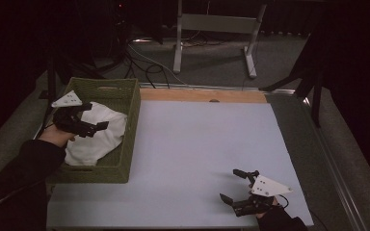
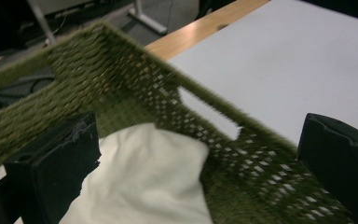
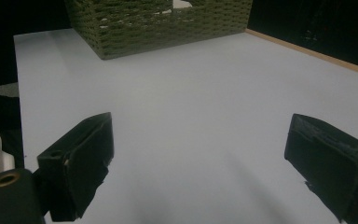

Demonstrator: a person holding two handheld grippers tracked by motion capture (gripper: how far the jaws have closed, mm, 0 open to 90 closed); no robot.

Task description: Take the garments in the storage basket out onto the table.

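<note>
Room: dim all round, cables and a table frame on the floor beyond; a pale tabletop (image 1: pixel 207 144) with a wooden strip along its far edge takes what light there is.

Left gripper: the left gripper (image 1: pixel 89 126) hangs over the basket, jaws spread wide with nothing between them. In the left gripper view its two black jaws stand well apart, pointing down at the cloth and the basket's inner wall.

Right gripper: the right gripper (image 1: pixel 238 185) sits low near the front right of the table, well apart from the basket. Its jaws are also spread, and the right gripper view shows bare tabletop between them.

White cloth: the white cloth (image 1: pixel 96 134) lies bunched inside the basket, filling much of the floor of it. From the left gripper view (image 2: pixel 144 182) it sits just below and between the jaws; whether a jaw tip touches it, I cannot tell.

Basket: a green woven basket (image 1: pixel 134 103) with handle slots stands at the table's left edge, its near corner visible in the right gripper view (image 3: pixel 168 28).

Progress: as I read it, the work is about the cloth and the basket. The cloth is in the basket and neither gripper grips it, so this is either the moment just after dropping it in or just before pulling it out; nothing here settles which.

Left to do: if it is coming out, the whole grasp and lift remain, and the open tabletop is waiting for it.
</note>
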